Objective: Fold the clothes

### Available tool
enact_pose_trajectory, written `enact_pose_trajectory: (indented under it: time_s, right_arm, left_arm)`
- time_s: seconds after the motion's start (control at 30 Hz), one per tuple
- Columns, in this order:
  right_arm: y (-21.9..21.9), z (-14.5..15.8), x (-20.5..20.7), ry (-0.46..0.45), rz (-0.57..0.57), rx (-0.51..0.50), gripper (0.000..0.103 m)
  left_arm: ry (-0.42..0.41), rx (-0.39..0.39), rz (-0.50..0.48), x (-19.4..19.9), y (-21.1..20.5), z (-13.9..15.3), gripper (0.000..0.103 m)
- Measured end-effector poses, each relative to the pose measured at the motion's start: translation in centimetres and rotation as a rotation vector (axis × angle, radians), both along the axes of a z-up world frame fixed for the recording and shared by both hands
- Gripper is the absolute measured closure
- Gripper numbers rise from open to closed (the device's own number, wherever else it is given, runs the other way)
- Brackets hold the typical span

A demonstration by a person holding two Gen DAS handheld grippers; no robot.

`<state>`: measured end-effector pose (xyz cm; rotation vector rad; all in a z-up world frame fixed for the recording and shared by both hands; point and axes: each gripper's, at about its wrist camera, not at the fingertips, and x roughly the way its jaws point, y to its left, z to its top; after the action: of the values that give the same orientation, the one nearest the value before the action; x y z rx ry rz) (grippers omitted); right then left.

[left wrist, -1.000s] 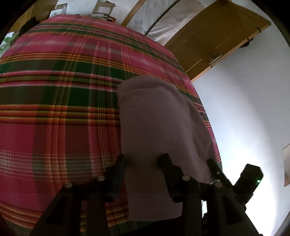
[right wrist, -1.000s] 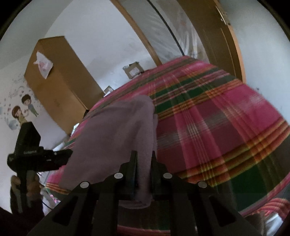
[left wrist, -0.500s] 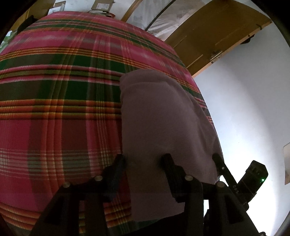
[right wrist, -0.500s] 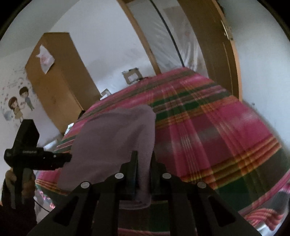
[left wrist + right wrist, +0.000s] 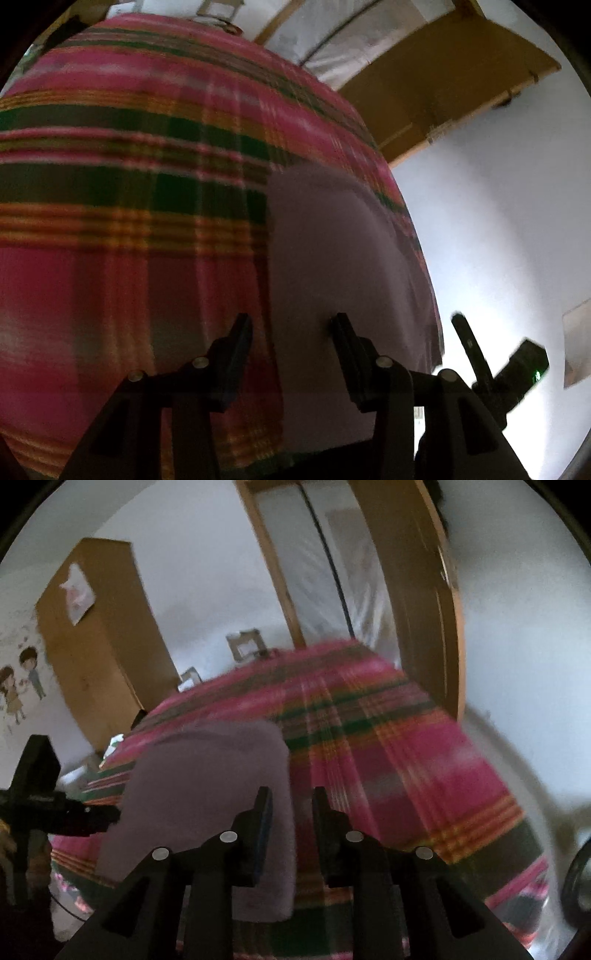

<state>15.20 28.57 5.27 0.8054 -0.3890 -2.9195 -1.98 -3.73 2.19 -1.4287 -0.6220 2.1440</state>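
garment: mauve folded cloth (image 5: 332, 266) lies on plaid bed (image 5: 129, 184), near its 3 o'clock edge in left view.
L hand-held gripper (image 5: 291, 328): jaws spread wide, cloth edge between, pads not pressing.
R hand-held gripper (image 5: 290, 805): jaws opening, cloth edge between, no pinch.
bkgd: wardrobe (image 5: 92, 646) at 10 o'clock in right view.

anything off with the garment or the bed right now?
Mostly fine. The folded mauve garment lies flat on the plaid bedspread, but its near end overhangs the bed's edge. The right hand-held gripper is opening, the cloth's edge between its jaws. Both views are motion-blurred.
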Motion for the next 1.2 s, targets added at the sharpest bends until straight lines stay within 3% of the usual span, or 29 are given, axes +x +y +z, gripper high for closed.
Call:
enact_pose_trajectory:
  time_s: [0.17, 0.3, 0.37, 0.47, 0.53, 0.7, 0.83, 1.03, 1.2]
  right_arm:
    - [-2.5, 1.4, -1.0, 0.030, 0.110, 0.035, 0.080]
    - [-4.6, 1.5, -2.0, 0.017, 0.230, 0.006, 0.080]
    - [-5.6, 1.3, -2.2, 0.005, 0.274, 0.004, 0.080]
    - [-6.8, 1.3, -2.5, -0.002, 0.317, 0.022, 0.080]
    - [-7.5, 1.4, -2.7, -0.005, 0.342, 0.023, 0.080]
    - [-8.7, 1.1, -3.7, -0.020, 0.374, 0.035, 0.080]
    - [-9.4, 0.7, -4.3, -0.042, 0.400, 0.033, 0.080]
    - [-11.4, -0.1, -4.8, -0.069, 0.463, 0.034, 0.080]
    - [-12.5, -0.4, -4.4, -0.072, 0.490, 0.046, 0.077]
  left_arm:
    - [0.055, 0.036, 0.036, -2.9, -1.3, 1.4, 0.058]
    - [0.057, 0.036, 0.056, -6.2, -1.6, 1.5, 0.058]
    - [0.041, 0.037, 0.033, -7.4, -1.1, 1.1, 0.058]
    - [-0.025, 0.107, 0.011, -8.6, -1.0, -0.2, 0.058]
    - [-0.031, 0.100, 0.037, -9.0, -1.1, -0.6, 0.058]
    - [-0.069, 0.178, 0.017, -9.8, -1.1, -1.4, 0.058]
    - [-0.100, 0.241, 0.007, -10.4, -1.2, -2.1, 0.063]
    - [-0.103, 0.282, 0.000, -11.2, -1.0, -2.8, 0.087]
    - [-0.100, 0.318, 0.005, -11.9, -1.5, -3.1, 0.092]
